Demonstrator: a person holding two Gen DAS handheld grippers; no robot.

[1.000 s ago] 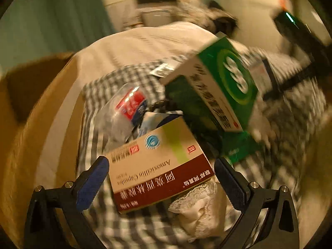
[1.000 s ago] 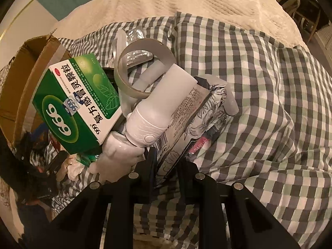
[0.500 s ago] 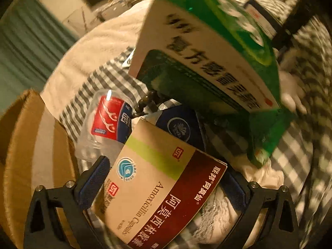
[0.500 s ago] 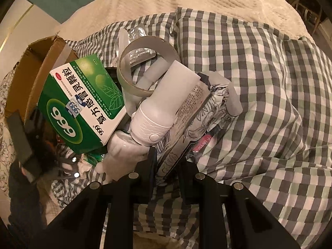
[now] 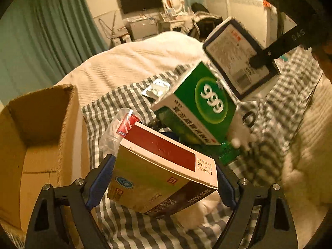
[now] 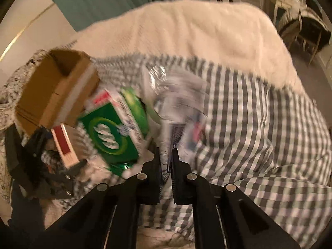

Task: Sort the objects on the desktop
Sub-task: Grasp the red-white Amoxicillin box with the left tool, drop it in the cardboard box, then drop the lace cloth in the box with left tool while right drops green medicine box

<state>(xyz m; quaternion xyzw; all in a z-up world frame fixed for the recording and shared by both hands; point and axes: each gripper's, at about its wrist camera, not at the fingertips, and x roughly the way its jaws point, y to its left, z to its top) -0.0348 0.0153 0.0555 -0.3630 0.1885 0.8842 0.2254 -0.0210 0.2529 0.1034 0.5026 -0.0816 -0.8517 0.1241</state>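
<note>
Holding: left gripper (image 5: pixel 164 183), fingers clamped on amoxicillin box (image 5: pixel 161 174) just right of carton (image 5: pixel 41 124); right gripper (image 6: pixel 166 155), fingers clamped on flat packet (image 5: pixel 238 56) beyond 999 box (image 5: pixel 199 112); advise level carry, release inside carton.

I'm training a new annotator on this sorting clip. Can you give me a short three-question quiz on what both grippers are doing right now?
1. True or false: the left gripper grips the green 999 box.
2. What does the right gripper hold? A) clear plastic bottle B) flat printed packet C) blister pack
3. Fill in: the open cardboard box sits to the ___ of the left gripper in its own view.

Key:
1. False; it clamps the Amoxicillin box.
2. B; the flat printed packet is pinched at its edge and lifted clear.
3. left
</note>
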